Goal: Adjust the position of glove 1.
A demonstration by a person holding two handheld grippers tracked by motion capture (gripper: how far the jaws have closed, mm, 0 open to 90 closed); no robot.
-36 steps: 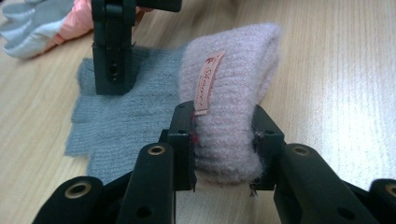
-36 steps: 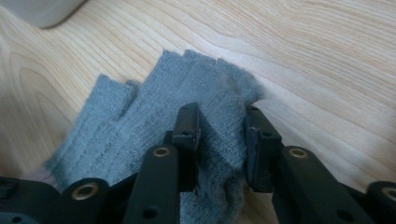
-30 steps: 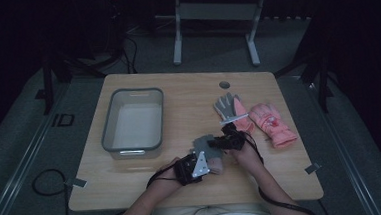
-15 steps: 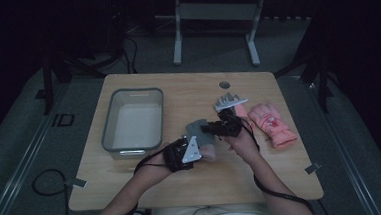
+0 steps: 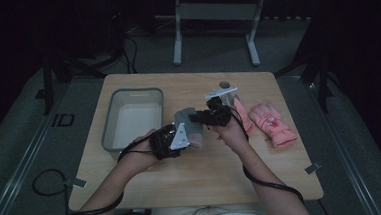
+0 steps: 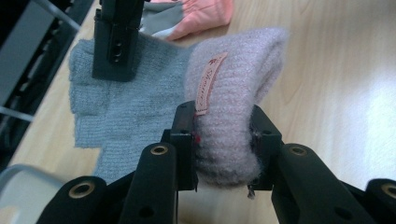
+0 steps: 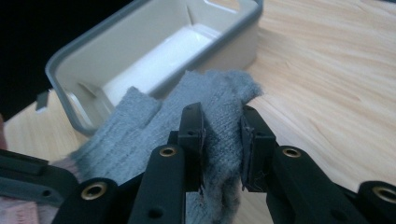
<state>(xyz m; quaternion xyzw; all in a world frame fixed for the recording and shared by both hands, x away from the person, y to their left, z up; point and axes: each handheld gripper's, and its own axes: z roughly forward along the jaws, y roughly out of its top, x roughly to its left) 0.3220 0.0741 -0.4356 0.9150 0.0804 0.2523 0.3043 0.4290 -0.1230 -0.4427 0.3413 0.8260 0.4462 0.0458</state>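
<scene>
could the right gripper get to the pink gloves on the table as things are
Probably not yet. The right gripper is shut on the finger end of the grey glove, whose pink cuff the left gripper clamps. The pink gloves lie uncovered just beside it, so it would have to let go first.

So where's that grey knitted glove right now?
The grey glove hangs above the table's middle in the high view, its pink cuff in the left tongs, its fingers in the right tongs, beside the grey bin.
</scene>
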